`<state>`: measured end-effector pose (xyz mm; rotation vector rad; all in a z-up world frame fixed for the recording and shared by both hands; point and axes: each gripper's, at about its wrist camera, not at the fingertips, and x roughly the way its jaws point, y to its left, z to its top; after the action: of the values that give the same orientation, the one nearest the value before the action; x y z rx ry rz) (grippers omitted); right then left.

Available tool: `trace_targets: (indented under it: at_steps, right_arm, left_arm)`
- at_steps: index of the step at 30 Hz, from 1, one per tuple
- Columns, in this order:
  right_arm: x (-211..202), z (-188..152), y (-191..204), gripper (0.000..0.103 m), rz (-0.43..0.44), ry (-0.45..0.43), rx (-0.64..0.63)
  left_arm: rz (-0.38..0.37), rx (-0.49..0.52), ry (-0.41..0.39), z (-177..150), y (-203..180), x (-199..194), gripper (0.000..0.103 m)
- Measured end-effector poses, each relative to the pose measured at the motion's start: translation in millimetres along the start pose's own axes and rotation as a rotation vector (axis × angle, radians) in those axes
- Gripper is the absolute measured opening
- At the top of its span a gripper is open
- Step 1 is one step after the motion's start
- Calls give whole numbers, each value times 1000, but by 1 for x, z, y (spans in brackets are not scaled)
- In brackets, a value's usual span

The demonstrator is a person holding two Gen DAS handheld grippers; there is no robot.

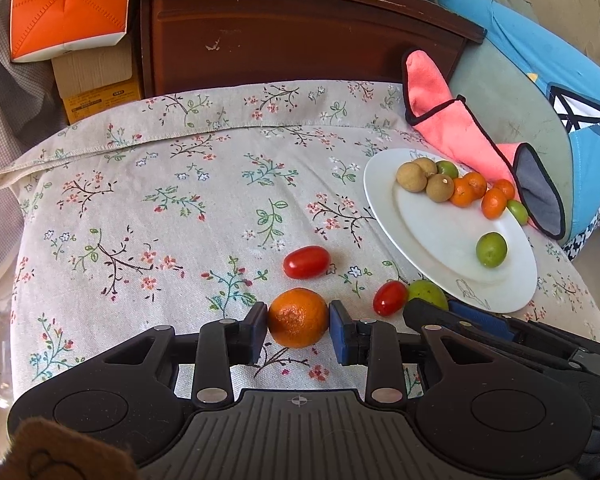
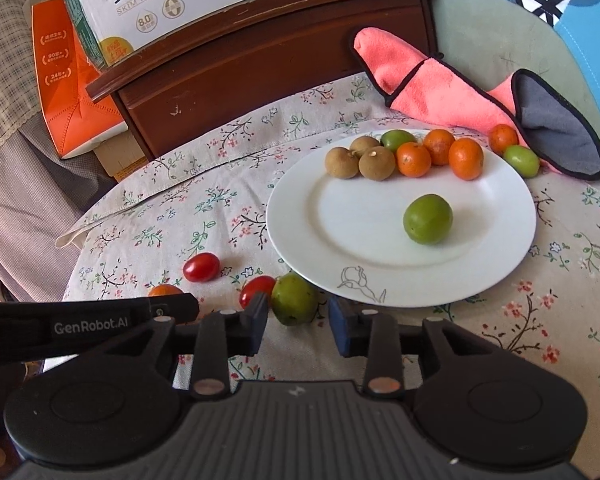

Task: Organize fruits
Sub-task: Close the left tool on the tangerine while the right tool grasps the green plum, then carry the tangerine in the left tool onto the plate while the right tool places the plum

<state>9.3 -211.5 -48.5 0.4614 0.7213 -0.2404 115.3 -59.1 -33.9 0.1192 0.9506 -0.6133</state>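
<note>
My left gripper (image 1: 298, 322) has its pads against both sides of a small orange (image 1: 298, 317) on the floral cloth. Two cherry tomatoes (image 1: 306, 262) (image 1: 389, 298) lie just beyond it. My right gripper (image 2: 298, 320) is open, with a green fruit (image 2: 294, 299) between its fingertips, touching neither pad clearly. The green fruit also shows in the left wrist view (image 1: 428, 294). The white plate (image 2: 340, 248) holds brown longans (image 2: 342, 162), small oranges (image 2: 466, 158) and green fruits (image 2: 428, 219).
A pink and grey cloth (image 2: 440, 92) lies behind the plate. A brown wooden cabinet (image 2: 260, 64) with a milk carton box (image 2: 172, 4) stands at the back. An orange box (image 1: 64, 8) is at the far left.
</note>
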Motion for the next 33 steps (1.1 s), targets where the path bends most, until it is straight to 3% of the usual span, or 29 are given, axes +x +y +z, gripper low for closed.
trace_targets:
  at_steps: [5, 15, 33]
  right_arm:
    - [4, -2, 5, 27, -12, -16, -42]
    - [-10, -6, 18, 26, 48, 16, -119]
    - [-26, 9, 4, 27, 56, 4, -60]
  left_arm:
    - [9, 5, -15, -1, 0, -2, 30]
    - [11, -1, -38, -1, -1, -10, 30]
    - [41, 34, -55, 0, -4, -2, 32]
